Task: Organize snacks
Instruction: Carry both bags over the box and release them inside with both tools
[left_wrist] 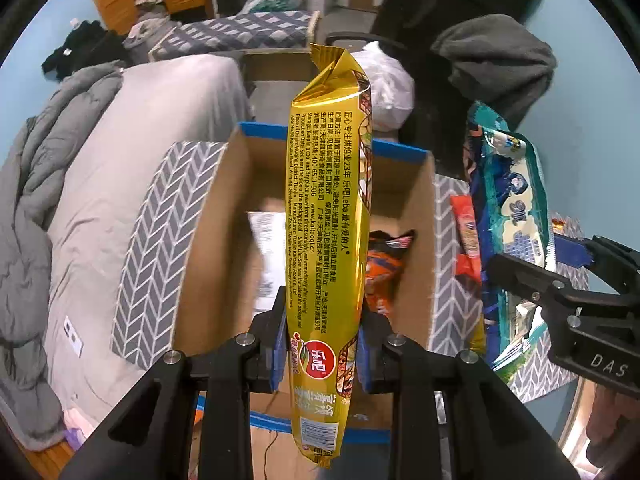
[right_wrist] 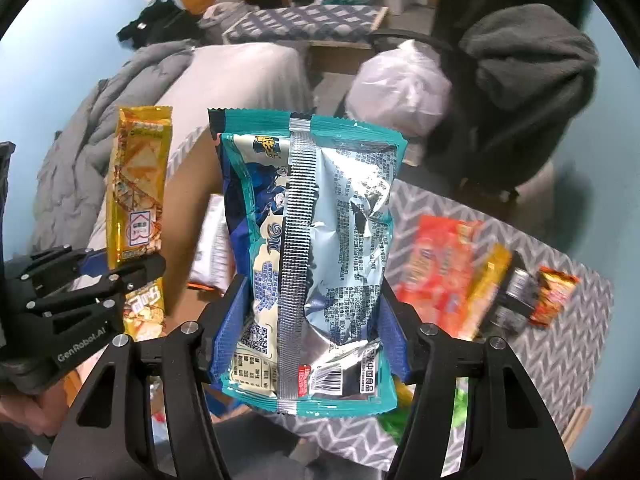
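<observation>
Chevron cloth point(right_wrist: 560, 344) — loose snacks point(right_wrist: 444, 268) beside cardboard box point(left_wrist: 416, 216) — bed point(left_wrist: 120, 128) behind.

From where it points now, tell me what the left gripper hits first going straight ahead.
Probably the floor of the open cardboard box; the left gripper points into it, holding the gold snack pack. Depth is unclear.

Left gripper point(left_wrist: 322, 354) and right gripper point(right_wrist: 310, 332) both raised side by side, jaws clamped on packets.
</observation>
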Demonstrator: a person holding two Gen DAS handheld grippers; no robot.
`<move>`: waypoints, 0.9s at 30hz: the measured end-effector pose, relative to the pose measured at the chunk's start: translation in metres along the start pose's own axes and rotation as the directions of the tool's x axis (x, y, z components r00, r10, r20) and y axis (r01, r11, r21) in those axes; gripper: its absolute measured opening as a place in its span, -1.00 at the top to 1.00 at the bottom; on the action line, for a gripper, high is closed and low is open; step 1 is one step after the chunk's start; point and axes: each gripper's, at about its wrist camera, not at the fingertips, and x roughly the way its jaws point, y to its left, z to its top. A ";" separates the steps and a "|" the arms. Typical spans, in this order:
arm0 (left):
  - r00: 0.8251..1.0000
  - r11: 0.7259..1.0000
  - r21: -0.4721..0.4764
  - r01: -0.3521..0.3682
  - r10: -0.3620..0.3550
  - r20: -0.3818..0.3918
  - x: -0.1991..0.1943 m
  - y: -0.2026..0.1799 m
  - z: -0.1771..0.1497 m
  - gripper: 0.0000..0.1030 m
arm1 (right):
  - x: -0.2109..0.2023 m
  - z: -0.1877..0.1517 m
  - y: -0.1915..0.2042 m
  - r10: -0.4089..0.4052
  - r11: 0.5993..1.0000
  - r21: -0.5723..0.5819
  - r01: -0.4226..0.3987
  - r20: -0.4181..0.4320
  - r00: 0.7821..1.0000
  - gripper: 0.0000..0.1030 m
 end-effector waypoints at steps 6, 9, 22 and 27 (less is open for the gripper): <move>1.000 0.999 -0.040 -0.021 0.020 -0.017 0.012 0.025 -0.002 0.46 | 0.026 0.013 0.032 0.048 0.998 -0.031 -0.049 -0.033 0.998 -0.18; 0.999 0.999 -0.048 -0.024 0.022 -0.027 0.022 0.035 -0.002 0.46 | 0.041 0.015 0.044 0.058 0.997 -0.042 -0.060 -0.059 0.997 -0.18; 1.000 0.999 -0.052 -0.008 0.006 -0.029 0.038 0.051 0.001 0.45 | 0.073 0.028 0.060 0.049 0.999 -0.008 -0.050 -0.094 0.994 -0.21; 1.000 0.998 -0.055 -0.008 0.007 -0.017 0.037 0.053 0.005 0.24 | 0.072 0.031 0.061 0.027 1.000 0.012 -0.026 -0.083 0.996 -0.36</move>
